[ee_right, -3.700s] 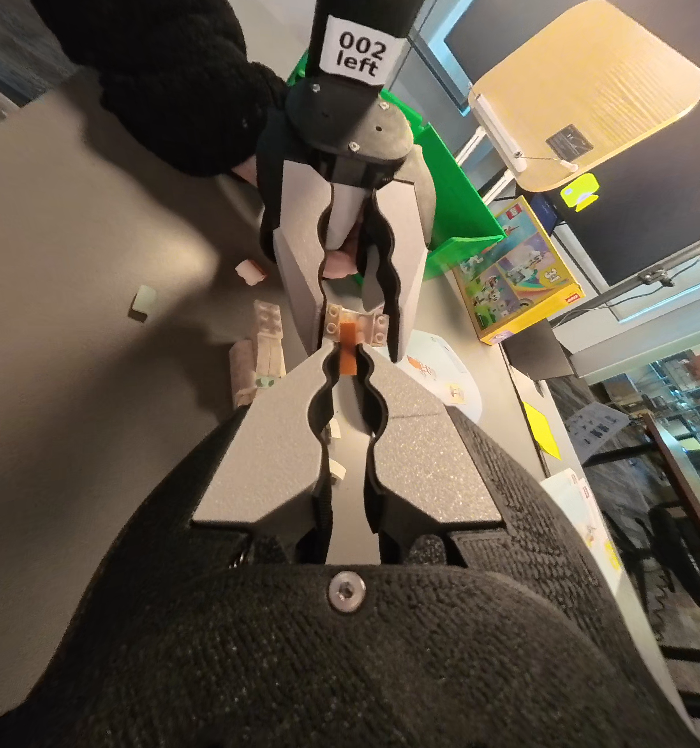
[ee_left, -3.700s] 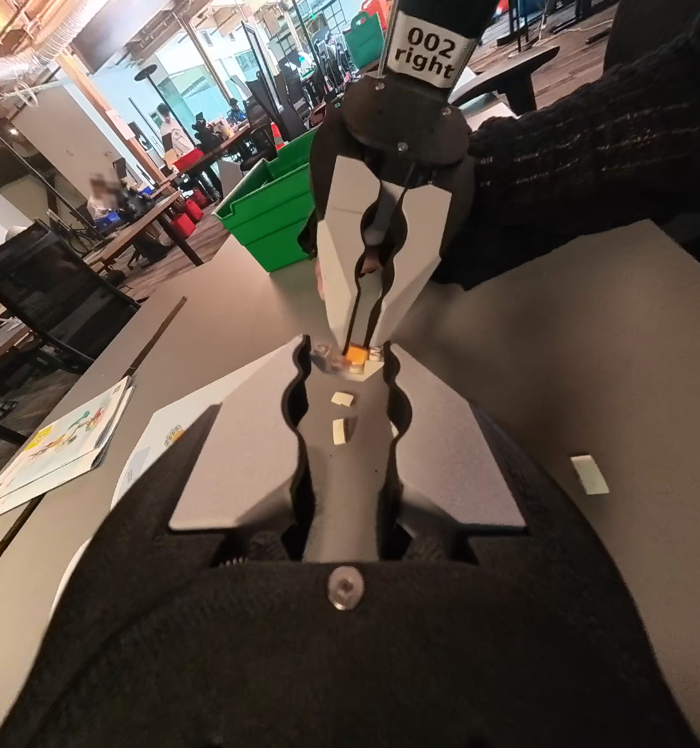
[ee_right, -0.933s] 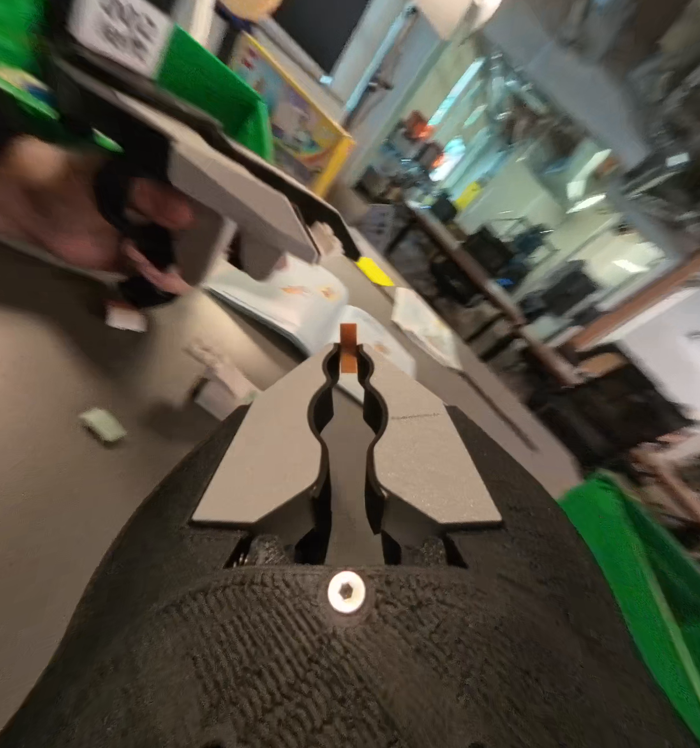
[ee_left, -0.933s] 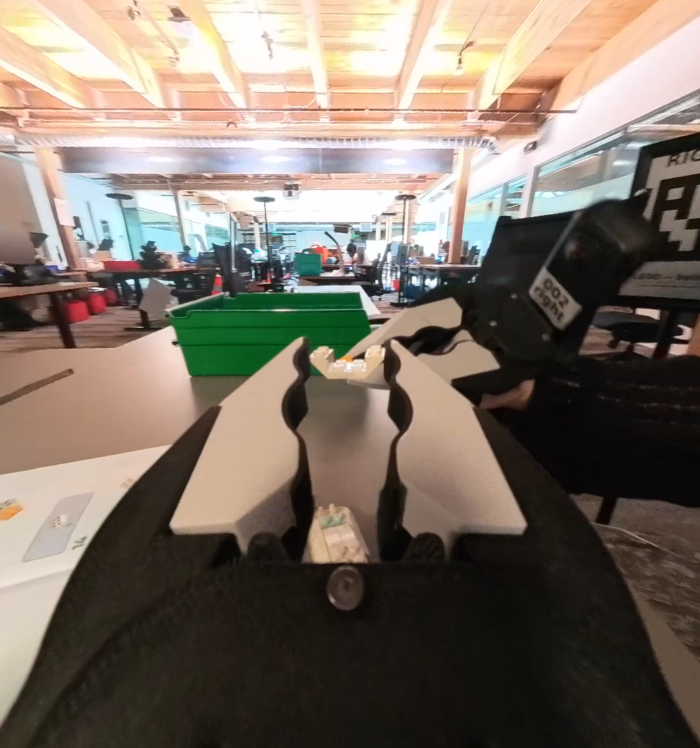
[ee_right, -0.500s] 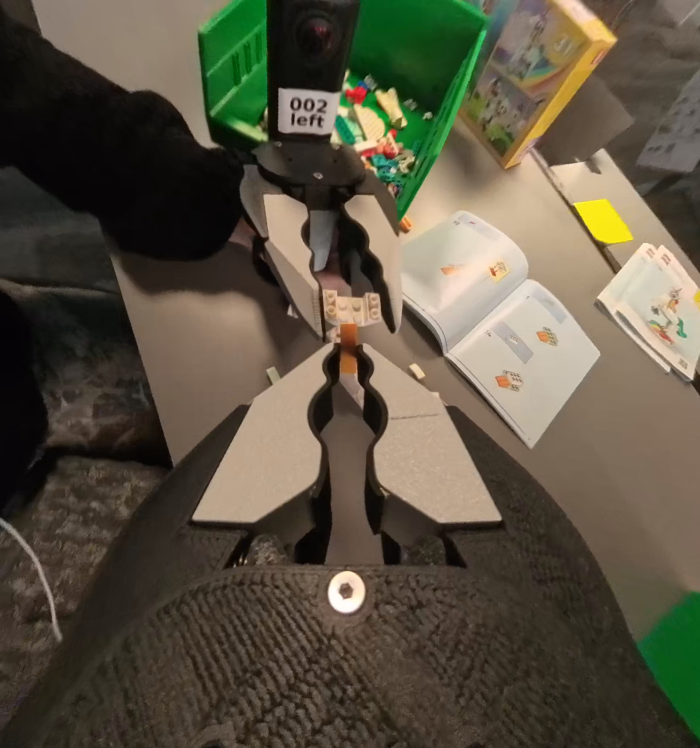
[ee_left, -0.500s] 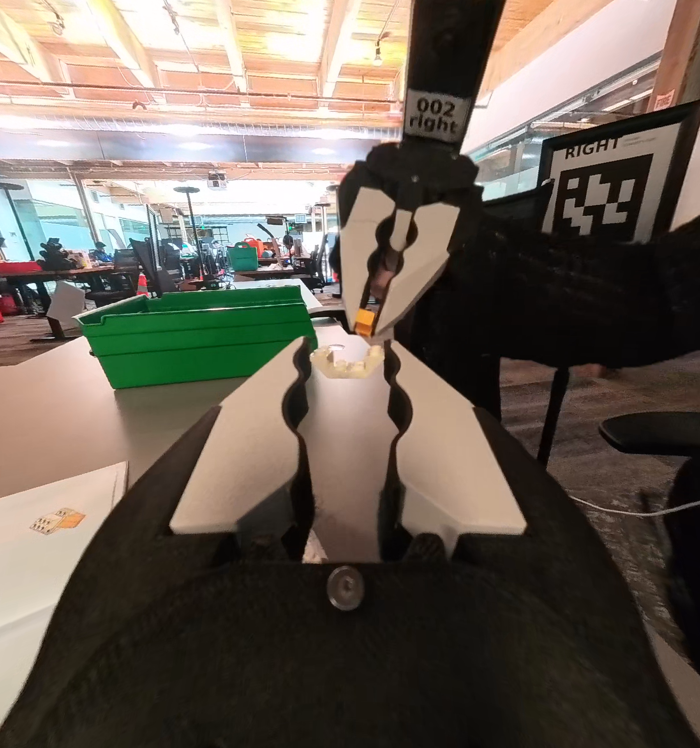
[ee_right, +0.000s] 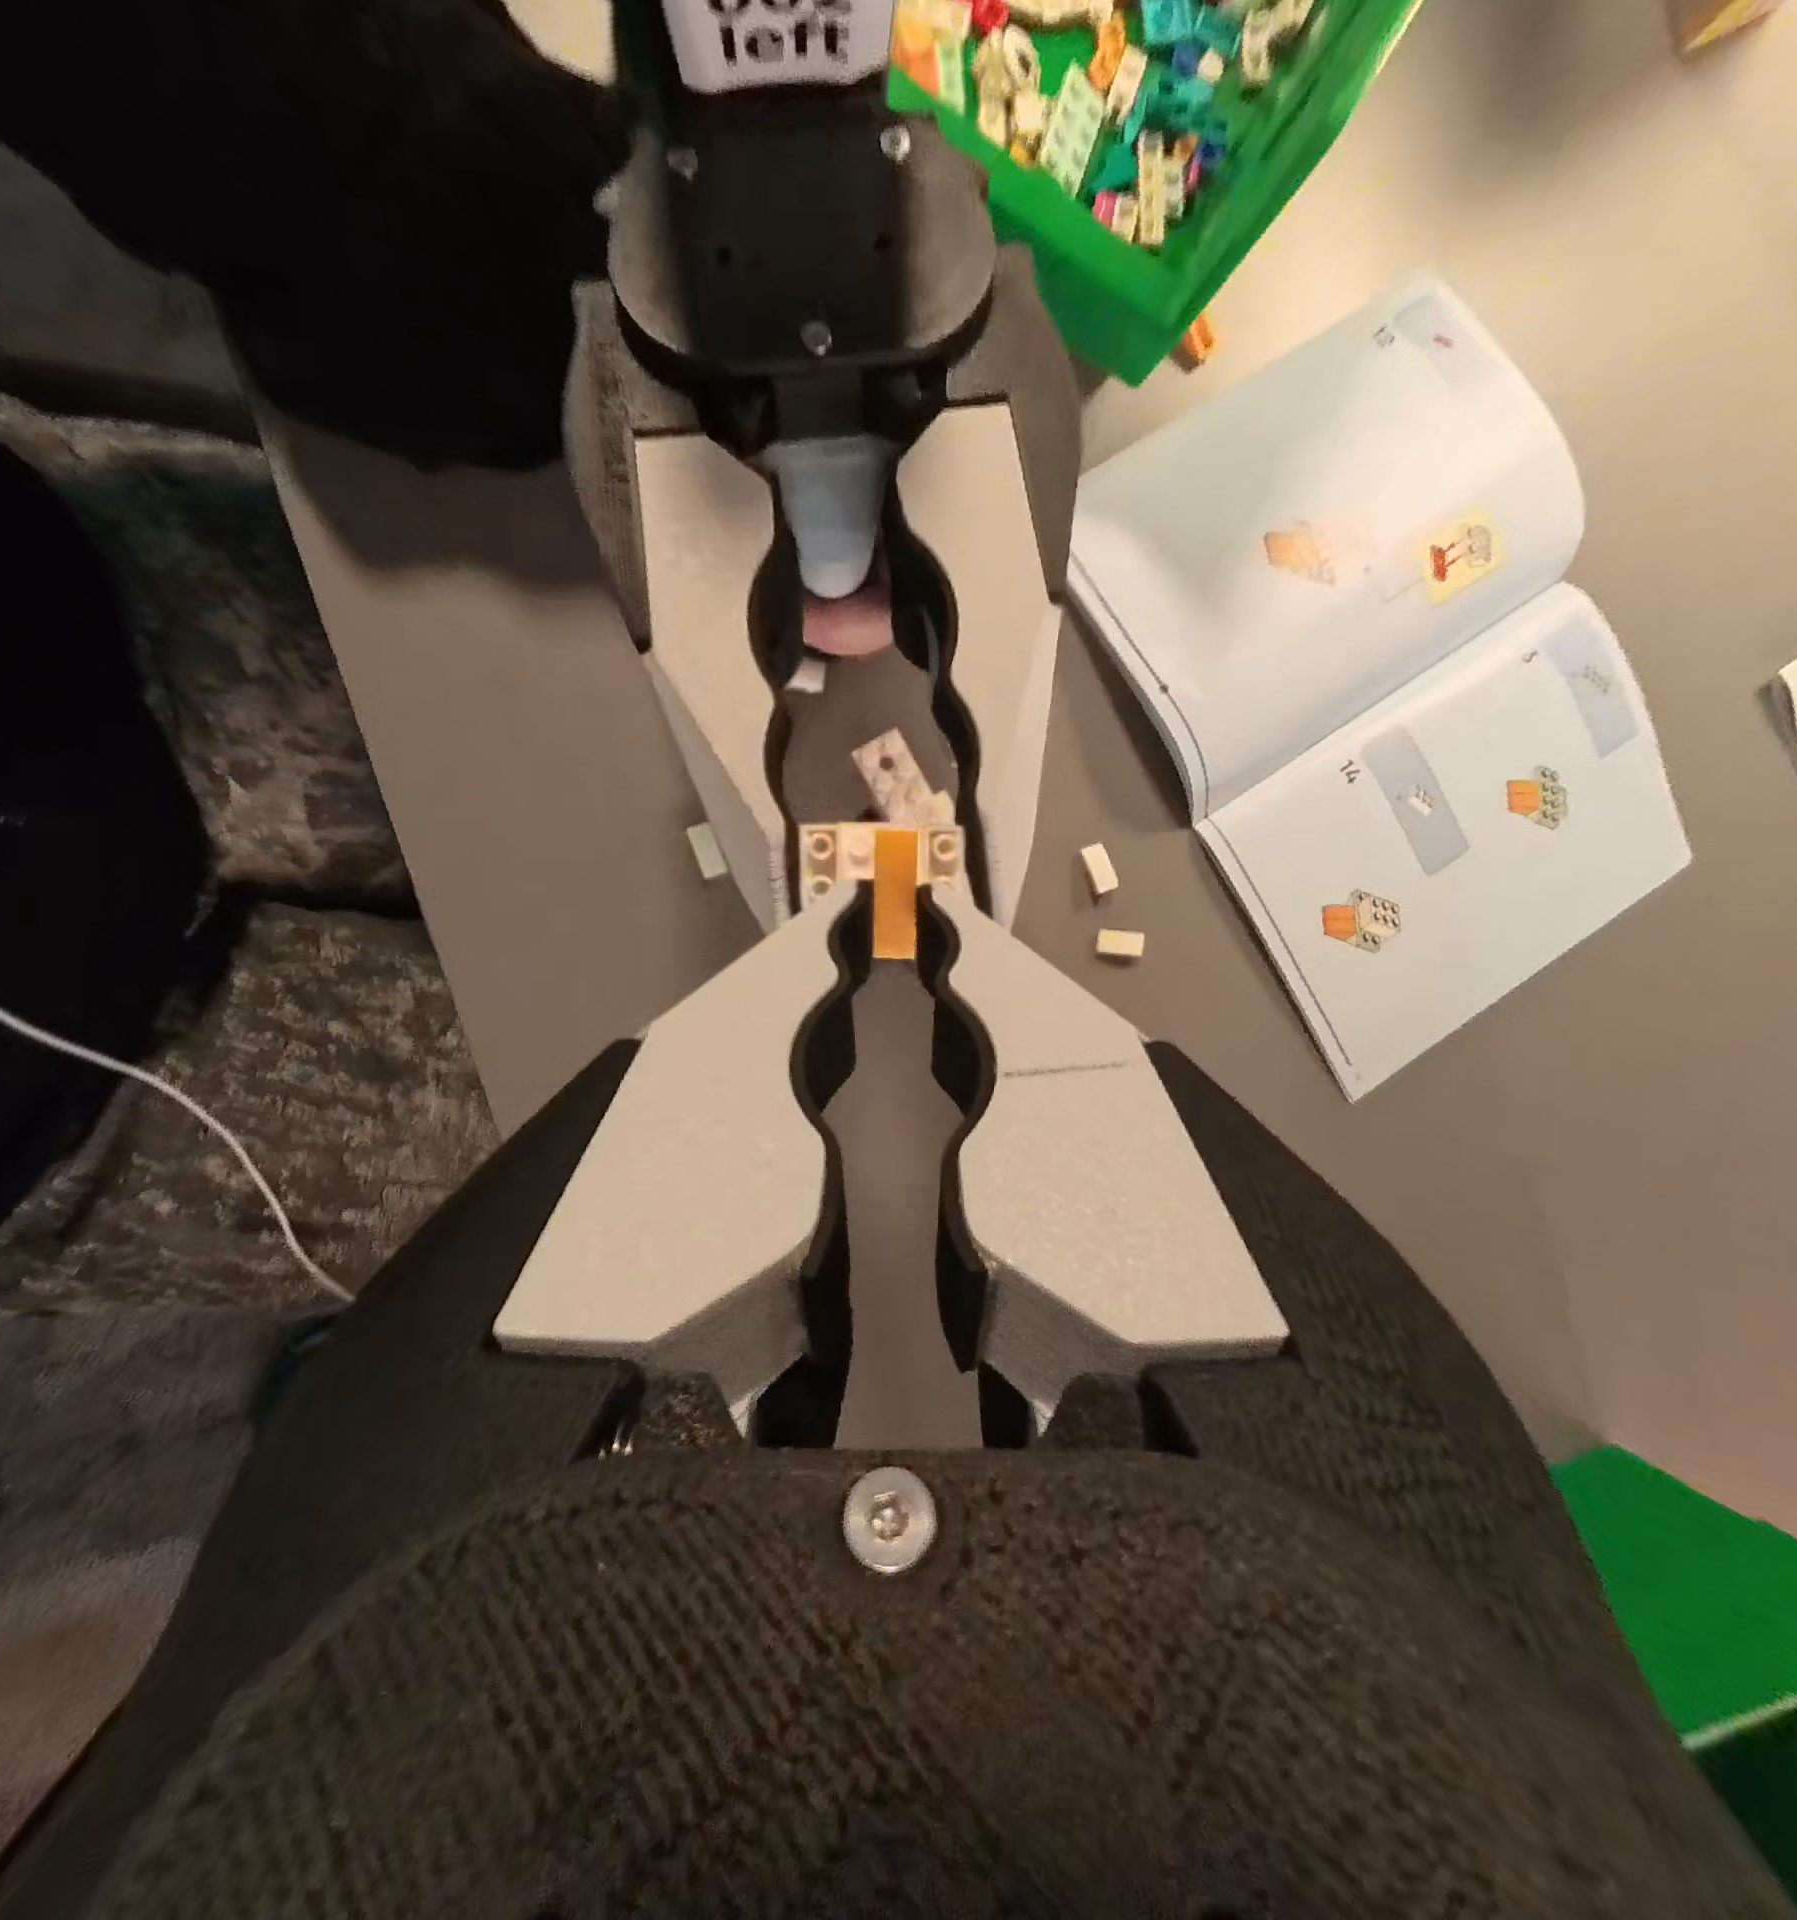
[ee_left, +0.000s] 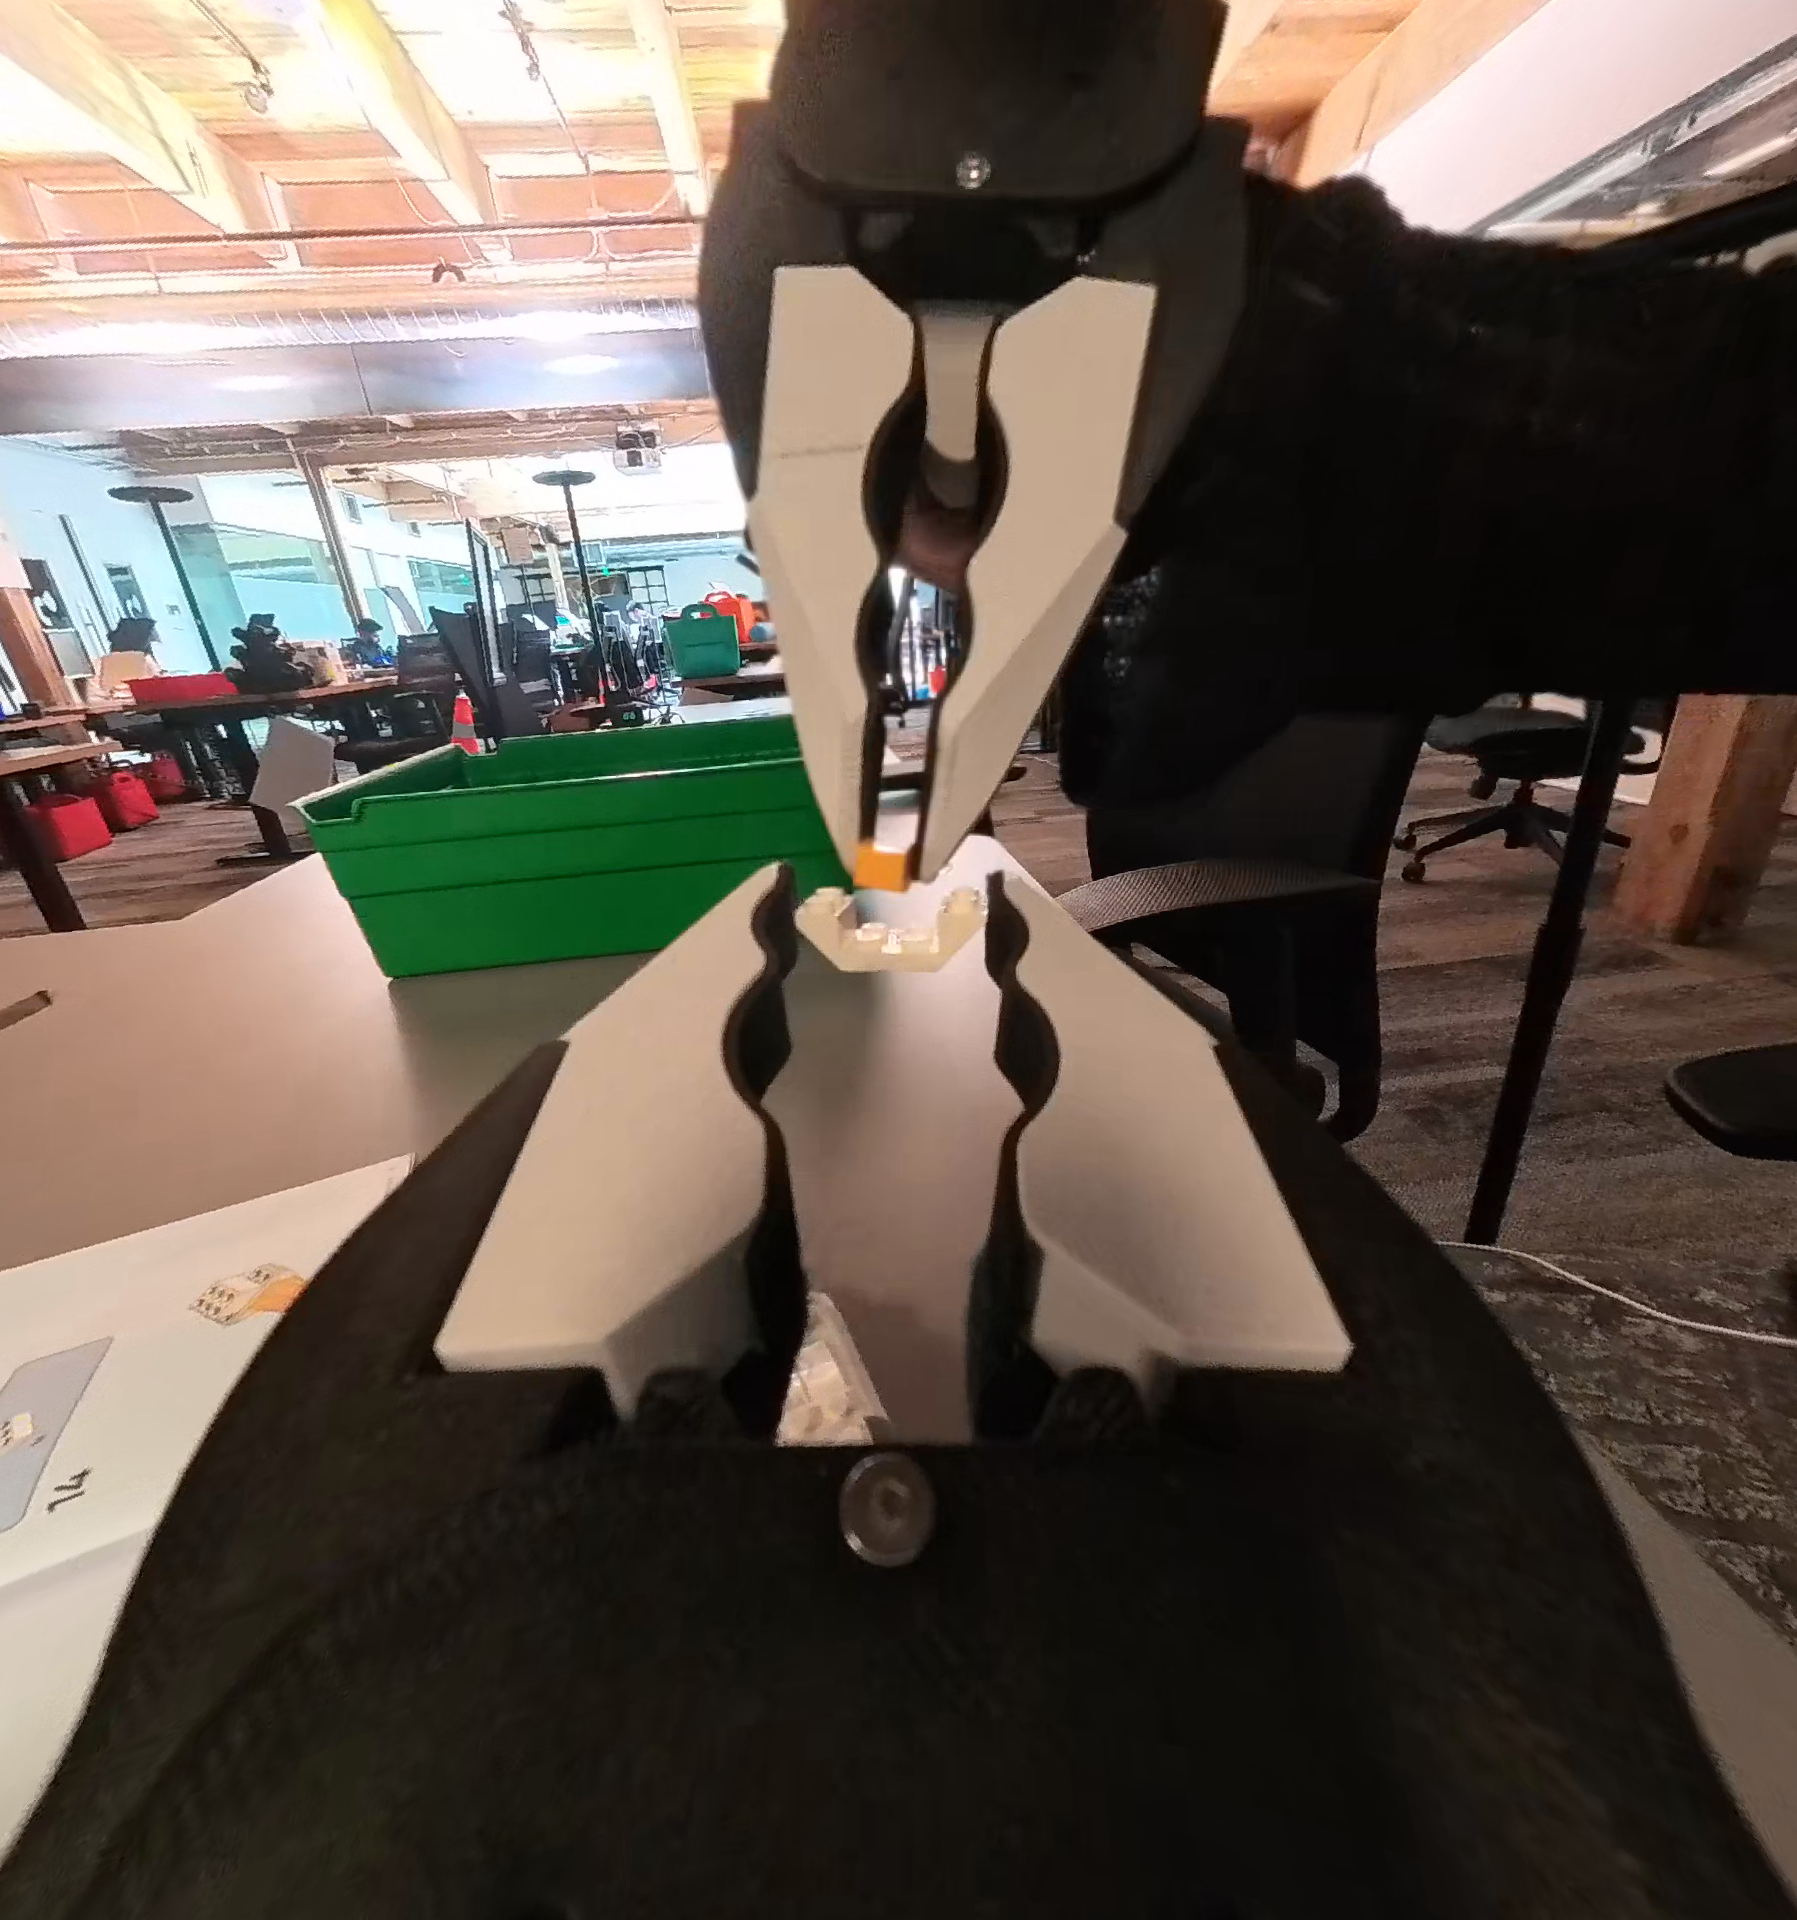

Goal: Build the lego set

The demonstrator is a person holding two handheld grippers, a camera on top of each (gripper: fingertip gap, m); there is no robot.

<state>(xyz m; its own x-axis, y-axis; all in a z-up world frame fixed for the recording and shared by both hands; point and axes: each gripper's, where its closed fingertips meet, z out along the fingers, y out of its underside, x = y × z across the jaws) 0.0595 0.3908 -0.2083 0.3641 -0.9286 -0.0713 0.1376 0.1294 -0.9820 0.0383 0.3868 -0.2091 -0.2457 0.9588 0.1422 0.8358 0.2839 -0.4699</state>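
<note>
The left gripper (ee_left: 889, 914) clamps a white plate (ee_left: 889, 928) above the table (ee_left: 198, 1039). The right gripper (ee_right: 894, 914), pointing down, pinches an orange brick (ee_right: 894, 894) whose end touches the plate's studs. A green bin (ee_left: 561, 852) stands behind.

Open-plan office: rows of desks (ee_left: 94, 717), office chairs (ee_left: 1517, 748), exposed-beam ceiling (ee_left: 354, 156).

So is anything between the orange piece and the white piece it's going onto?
Nothing visible. The right gripper holds the orange piece directly over the white piece in the left gripper, at or near its studs.
</note>
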